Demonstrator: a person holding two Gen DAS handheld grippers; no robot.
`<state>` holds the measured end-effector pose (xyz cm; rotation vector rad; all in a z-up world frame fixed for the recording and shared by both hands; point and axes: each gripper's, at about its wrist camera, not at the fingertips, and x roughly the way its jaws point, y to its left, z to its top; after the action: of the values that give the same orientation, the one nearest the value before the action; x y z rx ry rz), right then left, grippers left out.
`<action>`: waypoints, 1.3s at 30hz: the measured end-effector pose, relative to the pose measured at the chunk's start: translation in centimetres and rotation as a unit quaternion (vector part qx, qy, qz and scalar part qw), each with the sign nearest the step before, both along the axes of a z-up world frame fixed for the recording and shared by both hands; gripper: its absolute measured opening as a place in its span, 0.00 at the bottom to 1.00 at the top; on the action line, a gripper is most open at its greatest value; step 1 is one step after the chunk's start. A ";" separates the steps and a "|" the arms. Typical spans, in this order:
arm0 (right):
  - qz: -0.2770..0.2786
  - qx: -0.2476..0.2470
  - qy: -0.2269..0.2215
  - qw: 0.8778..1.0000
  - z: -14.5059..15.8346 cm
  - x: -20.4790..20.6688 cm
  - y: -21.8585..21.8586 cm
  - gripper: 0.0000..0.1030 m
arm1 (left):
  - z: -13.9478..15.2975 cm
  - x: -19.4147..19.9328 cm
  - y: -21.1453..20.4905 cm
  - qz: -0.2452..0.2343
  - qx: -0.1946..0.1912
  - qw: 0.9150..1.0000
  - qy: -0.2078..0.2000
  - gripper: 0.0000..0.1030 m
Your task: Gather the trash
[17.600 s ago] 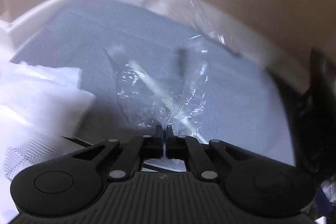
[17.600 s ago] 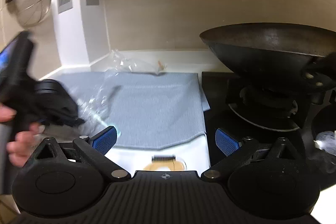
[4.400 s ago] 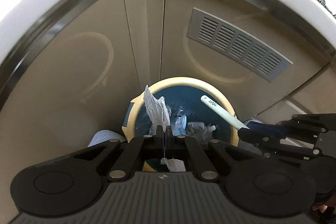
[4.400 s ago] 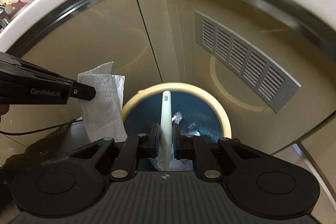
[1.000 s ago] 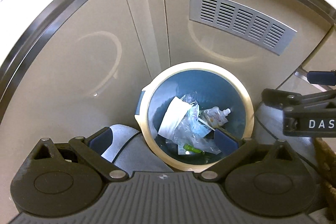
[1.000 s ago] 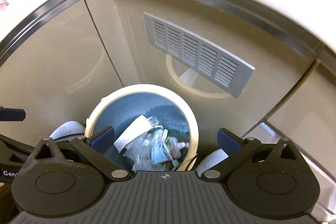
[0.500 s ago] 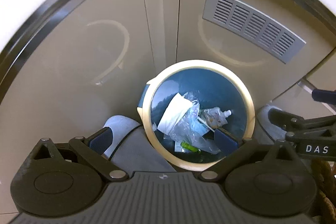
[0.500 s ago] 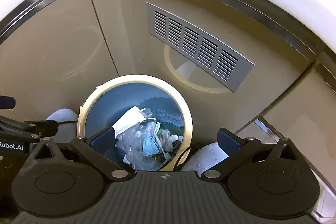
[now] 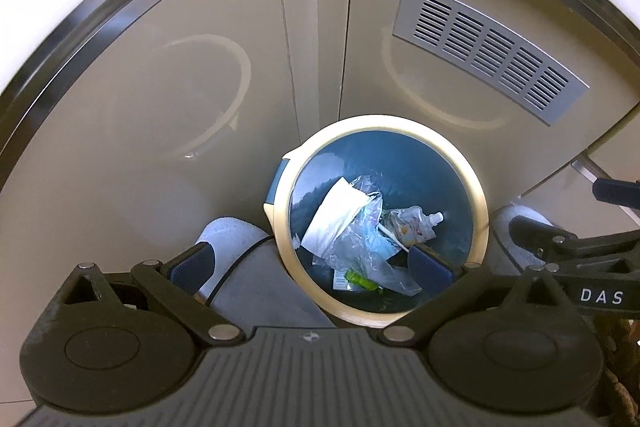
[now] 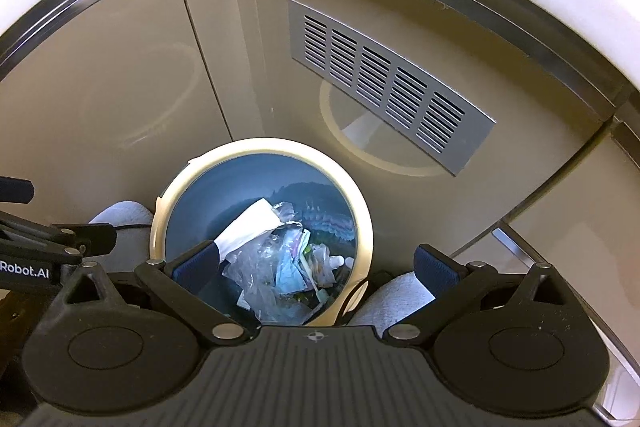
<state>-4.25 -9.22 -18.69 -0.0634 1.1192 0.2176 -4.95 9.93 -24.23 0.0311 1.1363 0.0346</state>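
The left gripper [image 9: 310, 261] and the right gripper [image 10: 316, 263] are being held above the round blue waste bin with a cream rim [image 9: 478, 195], each with its blue-padded fingers spread wide apart and nothing between them. The collected trash is lying inside the bin: a white paper napkin [image 9: 334, 219], crumpled clear plastic film [image 9: 360, 243] and a small white spouted pouch [image 9: 412, 225]. The bin is standing against beige cabinet doors [image 9: 160, 115] beneath a grey slotted vent [image 9: 486, 51].

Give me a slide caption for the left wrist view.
Open left gripper above the round cream-rimmed blue trash bin holding paper and plastic.
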 end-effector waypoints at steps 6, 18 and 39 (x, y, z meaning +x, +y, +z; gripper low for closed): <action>0.003 0.000 0.005 1.000 -0.2 0.2 0.1 1.00 | -0.2 0.3 -0.3 -0.005 0.009 1.000 0.008 1.00; 0.005 -0.004 0.005 1.000 -0.2 0.1 0.1 1.00 | -0.5 0.5 -0.6 -0.008 0.015 1.000 0.013 1.00; 0.001 -0.006 0.008 1.000 -0.2 0.3 0.2 1.00 | -0.8 0.6 -0.9 -0.014 0.024 0.999 0.017 1.00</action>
<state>-3.92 -9.04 -18.85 -0.0741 1.1365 0.2141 -4.33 8.99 -24.99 0.0912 1.1678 0.0374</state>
